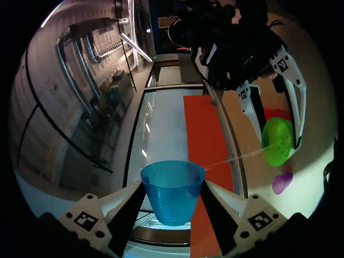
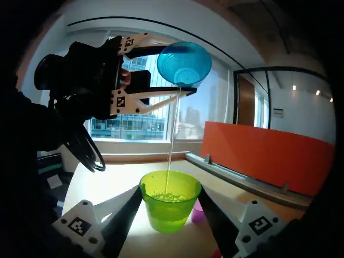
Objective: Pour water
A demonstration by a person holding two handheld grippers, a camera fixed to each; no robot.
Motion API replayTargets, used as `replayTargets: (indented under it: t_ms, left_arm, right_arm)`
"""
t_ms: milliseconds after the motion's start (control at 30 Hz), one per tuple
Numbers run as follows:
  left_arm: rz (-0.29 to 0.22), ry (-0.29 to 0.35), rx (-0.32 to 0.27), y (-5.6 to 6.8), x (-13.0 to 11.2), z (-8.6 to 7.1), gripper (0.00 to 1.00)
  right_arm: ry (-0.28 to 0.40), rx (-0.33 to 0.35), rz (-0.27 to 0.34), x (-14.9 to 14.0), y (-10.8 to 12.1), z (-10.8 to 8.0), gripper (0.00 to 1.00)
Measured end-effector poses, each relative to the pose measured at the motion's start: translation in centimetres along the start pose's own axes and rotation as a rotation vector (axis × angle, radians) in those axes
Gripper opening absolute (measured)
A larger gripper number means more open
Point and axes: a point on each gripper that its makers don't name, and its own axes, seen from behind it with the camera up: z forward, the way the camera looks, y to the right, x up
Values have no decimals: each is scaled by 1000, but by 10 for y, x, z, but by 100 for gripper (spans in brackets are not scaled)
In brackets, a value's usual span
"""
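Clamping blue cup (image 1: 173, 195), left claw (image 1: 172, 185) pours into green cup (image 2: 170, 206) clamped in right claw (image 2: 170, 190).

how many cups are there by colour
blue cup: 1
green cup: 1
purple cup: 1
total: 3 cups

white fingers (image 2: 107, 204), square black-and-white tags (image 2: 78, 225) — looped black cables (image 2: 84, 148)
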Motion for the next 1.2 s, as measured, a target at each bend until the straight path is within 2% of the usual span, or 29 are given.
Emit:
replayTargets:
  t_ms: [200, 367, 700, 867, 1200]
  left_arm:
    - [22, -1, 1, 3, 2, 0, 84]
    - [14, -1, -2, 4, 0, 1, 84]
    - [-18, -3, -1, -5, -10, 6, 84]
    - [-90, -6, -1, -4, -13, 7, 84]
    - [-337, -9, -19, 6, -20, 8, 84]
  right_arm:
    - [3, -1, 0, 2, 1, 1, 91]
    - [3, 0, 0, 1, 0, 0, 91]
    - [2, -1, 2, 0, 1, 2, 91]
    - [3, -2, 2, -1, 1, 2, 91]
    - [16, -14, 9, 3, 3, -2, 91]
